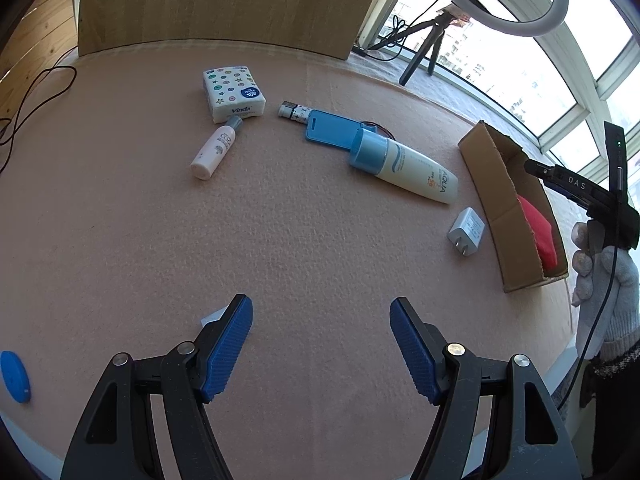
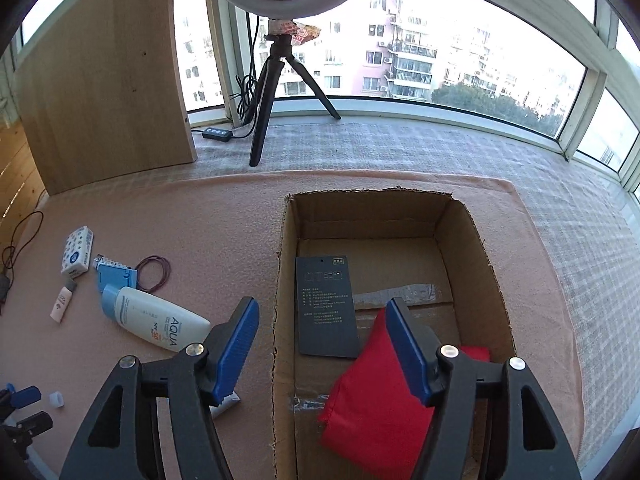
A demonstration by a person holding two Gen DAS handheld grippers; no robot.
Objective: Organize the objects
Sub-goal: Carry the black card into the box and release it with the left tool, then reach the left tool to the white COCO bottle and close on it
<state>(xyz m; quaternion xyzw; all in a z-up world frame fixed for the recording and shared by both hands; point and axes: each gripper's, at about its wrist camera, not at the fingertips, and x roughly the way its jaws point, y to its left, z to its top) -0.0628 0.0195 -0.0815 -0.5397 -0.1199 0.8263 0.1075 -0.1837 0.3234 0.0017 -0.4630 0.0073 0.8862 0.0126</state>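
Loose items lie on a pink cloth: a tissue pack [image 1: 234, 92], a small white bottle [image 1: 214, 148], a patterned tube [image 1: 292, 111], a blue flat case [image 1: 332, 130], a sunscreen bottle [image 1: 404, 168] and a white charger plug [image 1: 466, 231]. My left gripper [image 1: 321, 344] hovers open over bare cloth, nothing between its fingers. My right gripper [image 2: 322, 344] is open above the left wall of the cardboard box [image 2: 480, 240], which holds a red cloth [image 2: 372, 400] and a black card [image 2: 326, 308]. The sunscreen bottle [image 2: 156, 320] lies left of the box.
A ring light on a tripod [image 2: 280, 80] stands by the window behind the box, with a power strip [image 2: 218, 134] and cables. A wooden board [image 2: 108, 72] leans at the back left. A dark red elastic loop [image 2: 154, 272] lies on the cloth. A blue disc [image 1: 14, 376] sits near the front left edge.
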